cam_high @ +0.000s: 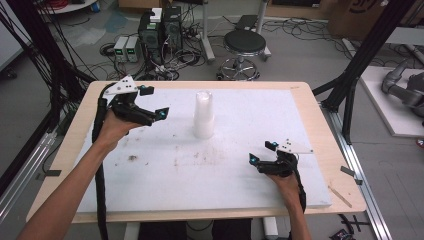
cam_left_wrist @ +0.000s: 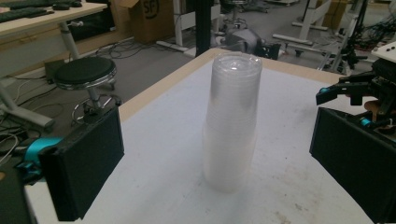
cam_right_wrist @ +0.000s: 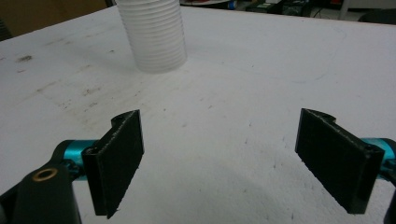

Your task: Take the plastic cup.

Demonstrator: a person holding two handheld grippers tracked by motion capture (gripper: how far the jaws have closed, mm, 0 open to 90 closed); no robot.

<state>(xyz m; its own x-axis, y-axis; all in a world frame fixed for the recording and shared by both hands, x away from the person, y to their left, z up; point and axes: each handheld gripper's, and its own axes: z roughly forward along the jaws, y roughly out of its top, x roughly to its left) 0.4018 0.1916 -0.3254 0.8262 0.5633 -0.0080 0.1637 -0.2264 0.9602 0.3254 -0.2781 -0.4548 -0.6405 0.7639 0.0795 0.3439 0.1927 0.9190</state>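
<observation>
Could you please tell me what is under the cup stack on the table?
The cup stack stands mouth down on the white board covering the table. Its rim rests on bare board; whatever lies inside is hidden by the cloudy walls.

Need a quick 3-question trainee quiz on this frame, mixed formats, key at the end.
1. True or false: the left gripper is shut on the stack of plastic cups.
2. Multiple choice: how does the stack of plastic cups stand on the white board? A) upside down, rims on the board B) lying on its side C) rims up
3. Fill in: the right gripper has its jaws ____ and holds nothing.

Key
1. False: its jaws are open, apart from the stack.
2. A
3. open
</observation>
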